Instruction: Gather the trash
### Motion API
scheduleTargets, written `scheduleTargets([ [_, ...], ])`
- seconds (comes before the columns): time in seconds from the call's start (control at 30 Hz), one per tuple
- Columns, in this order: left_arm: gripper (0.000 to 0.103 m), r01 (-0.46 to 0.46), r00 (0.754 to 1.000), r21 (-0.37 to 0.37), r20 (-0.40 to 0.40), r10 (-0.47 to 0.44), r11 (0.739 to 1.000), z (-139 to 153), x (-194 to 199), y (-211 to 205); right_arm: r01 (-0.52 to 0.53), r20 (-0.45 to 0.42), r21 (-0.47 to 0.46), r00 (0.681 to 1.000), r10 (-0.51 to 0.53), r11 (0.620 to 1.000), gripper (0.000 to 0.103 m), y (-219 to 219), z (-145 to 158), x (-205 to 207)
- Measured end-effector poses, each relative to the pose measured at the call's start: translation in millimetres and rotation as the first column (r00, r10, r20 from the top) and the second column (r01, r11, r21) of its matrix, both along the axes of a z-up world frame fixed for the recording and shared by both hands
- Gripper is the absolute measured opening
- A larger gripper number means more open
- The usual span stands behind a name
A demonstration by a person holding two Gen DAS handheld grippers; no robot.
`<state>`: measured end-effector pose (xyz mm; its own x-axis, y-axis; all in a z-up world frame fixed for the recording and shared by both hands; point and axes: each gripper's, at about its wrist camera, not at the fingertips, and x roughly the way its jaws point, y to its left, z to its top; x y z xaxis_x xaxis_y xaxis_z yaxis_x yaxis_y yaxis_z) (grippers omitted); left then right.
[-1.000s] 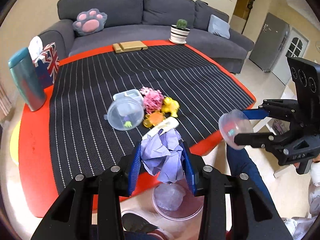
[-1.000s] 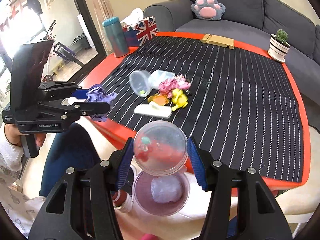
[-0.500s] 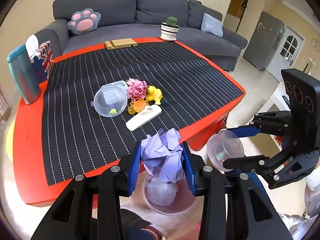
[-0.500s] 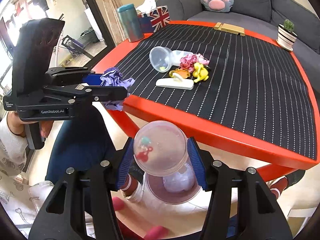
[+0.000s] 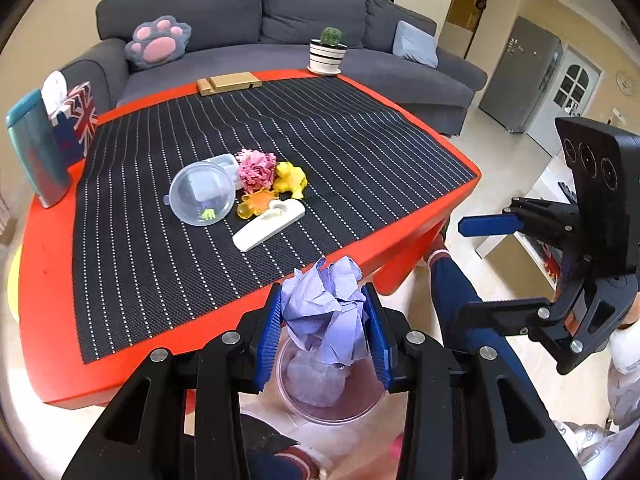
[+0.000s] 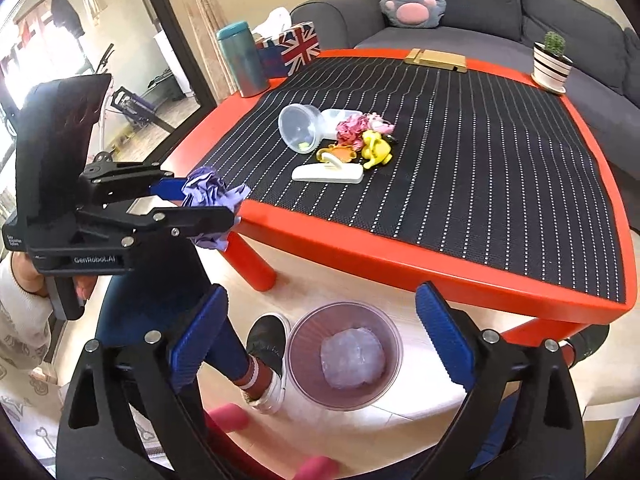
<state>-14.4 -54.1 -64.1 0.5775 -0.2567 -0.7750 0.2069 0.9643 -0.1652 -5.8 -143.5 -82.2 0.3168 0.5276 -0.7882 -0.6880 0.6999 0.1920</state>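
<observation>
Grey sofa (image 5: 280,12) backs the red table (image 5: 44,288); bare floor lies open off its near edge, where the trash bin (image 6: 344,394) stands. Your left gripper (image 5: 324,336) is clamped on the crumpled purple paper (image 5: 324,316) above the bin. Your right gripper (image 6: 320,344) has just been opening; its jaws stand wide and empty over the bin. More litter sits mid-table, including a clear plastic cup (image 5: 200,194).

Bin (image 5: 332,408) rim behind purple paper (image 5: 324,312)

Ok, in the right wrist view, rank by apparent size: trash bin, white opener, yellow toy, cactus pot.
1. Trash bin, largest, though nearest the camera.
2. White opener.
3. Cactus pot and yellow toy: look alike, so unranked; the pot stands farther away.
</observation>
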Motion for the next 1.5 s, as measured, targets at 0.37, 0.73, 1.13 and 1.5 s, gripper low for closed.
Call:
scheduleTargets([
  [0.37, 0.039, 0.056, 0.998, -0.001, -0.01, -0.056, 0.998, -1.9, 0.0, -20.2, 0.052, 0.018, 0.004, 0.998, -0.052, 0.999, 0.094, -18.2, 6.5, 4.6],
  [0.73, 0.047, 0.096, 0.995, 0.001, -0.012, -0.096, 0.995, 0.3, 3.8, -34.7, 0.091, 0.022, -0.002, 0.996, -0.091, 0.996, 0.094, -36.3, 11.0, 8.5],
  [1.13, 0.095, 0.032, 0.999, -0.009, -0.008, -0.032, 0.999, -1.3, 5.0, -23.0, 0.095, 0.019, -0.004, 0.995, -0.095, 0.995, 0.095, -37.4, 12.6, 10.6],
  [1.5, 0.095, 0.011, 1.0, -0.008, -0.014, -0.011, 1.0, -0.4, 3.7, -14.7, 0.082, 0.011, -0.001, 0.997, -0.082, 0.997, 0.095, -32.1, 10.6, 10.4],
])
